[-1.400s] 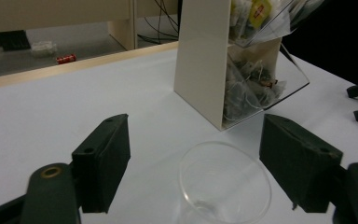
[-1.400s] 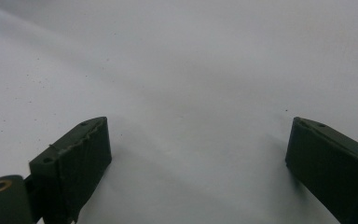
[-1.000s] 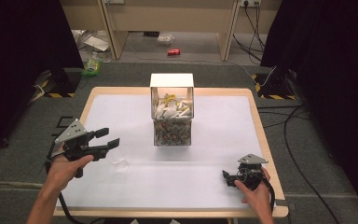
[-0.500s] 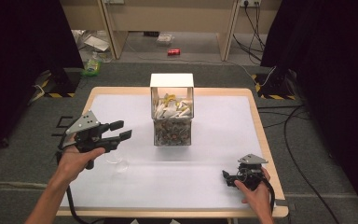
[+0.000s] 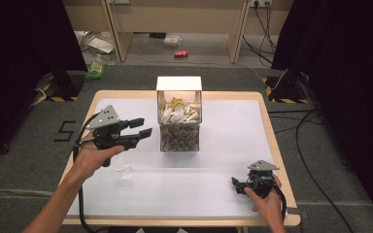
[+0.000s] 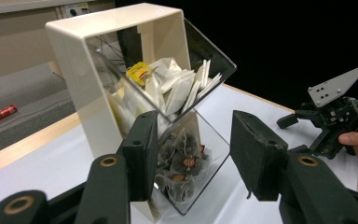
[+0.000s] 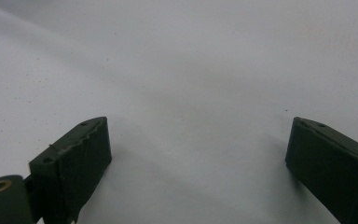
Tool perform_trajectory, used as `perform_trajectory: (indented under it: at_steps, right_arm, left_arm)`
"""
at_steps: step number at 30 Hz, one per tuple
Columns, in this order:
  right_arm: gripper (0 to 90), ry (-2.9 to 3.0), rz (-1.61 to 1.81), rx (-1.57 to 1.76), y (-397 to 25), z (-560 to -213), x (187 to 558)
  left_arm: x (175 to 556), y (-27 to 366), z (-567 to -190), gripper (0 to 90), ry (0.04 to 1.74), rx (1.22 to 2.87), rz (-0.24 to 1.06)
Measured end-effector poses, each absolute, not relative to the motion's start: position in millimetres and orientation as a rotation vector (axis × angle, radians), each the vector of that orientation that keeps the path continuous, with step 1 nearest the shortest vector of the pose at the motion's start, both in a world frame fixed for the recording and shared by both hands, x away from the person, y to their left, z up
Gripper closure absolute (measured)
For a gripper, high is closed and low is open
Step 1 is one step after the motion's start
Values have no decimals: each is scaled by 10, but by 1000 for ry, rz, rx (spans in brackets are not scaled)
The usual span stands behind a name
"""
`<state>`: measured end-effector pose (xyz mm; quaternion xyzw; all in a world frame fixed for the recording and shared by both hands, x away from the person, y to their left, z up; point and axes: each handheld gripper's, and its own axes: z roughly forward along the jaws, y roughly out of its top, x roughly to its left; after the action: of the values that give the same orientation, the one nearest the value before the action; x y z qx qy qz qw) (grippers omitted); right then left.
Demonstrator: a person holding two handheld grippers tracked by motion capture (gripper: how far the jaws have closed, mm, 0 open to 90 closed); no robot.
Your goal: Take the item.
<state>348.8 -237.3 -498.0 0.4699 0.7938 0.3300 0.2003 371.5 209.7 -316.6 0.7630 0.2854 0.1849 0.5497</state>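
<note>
1. Pointing at the tea-bag dispenser (image 5: 179, 114), the left gripper (image 5: 142, 127) is held raised above the left part of the table (image 5: 223, 194), its jaws parted and nothing between them; this is judged to be an approach toward the dispenser's open front.
2. Seen from the left gripper view, the left gripper is aimed at the lower bin (image 6: 186, 163), which suggests a bag from there is the thing to be picked.
3. The dispenser stands at the middle of the table, toward the far edge, with its clear front turned to the near edge so that it can be reached from the person's side.
4. Two compartments are held in it: the upper bin (image 5: 179, 112) is packed with white and yellow paper sachets standing on edge, and the lower bin with darker tea bags heaped loosely.
5. A clear glass cup (image 5: 122, 167), apparently empty, sits near the left edge just below the left hand, probably placed to receive a bag.
6. The right gripper (image 5: 236, 183) is rested on the table by the near right corner, jaws spread wide and empty, kept out of the way.
</note>
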Motion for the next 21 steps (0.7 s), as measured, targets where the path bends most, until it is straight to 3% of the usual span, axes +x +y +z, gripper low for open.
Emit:
perform_trajectory:
  at_steps: [21]
  right_arm:
    - [72, 2221, 920, 1314, -2374, -4978, 3488]
  left_arm:
    - [4036, 1512, -2980, 530, 619, 1905, 485]
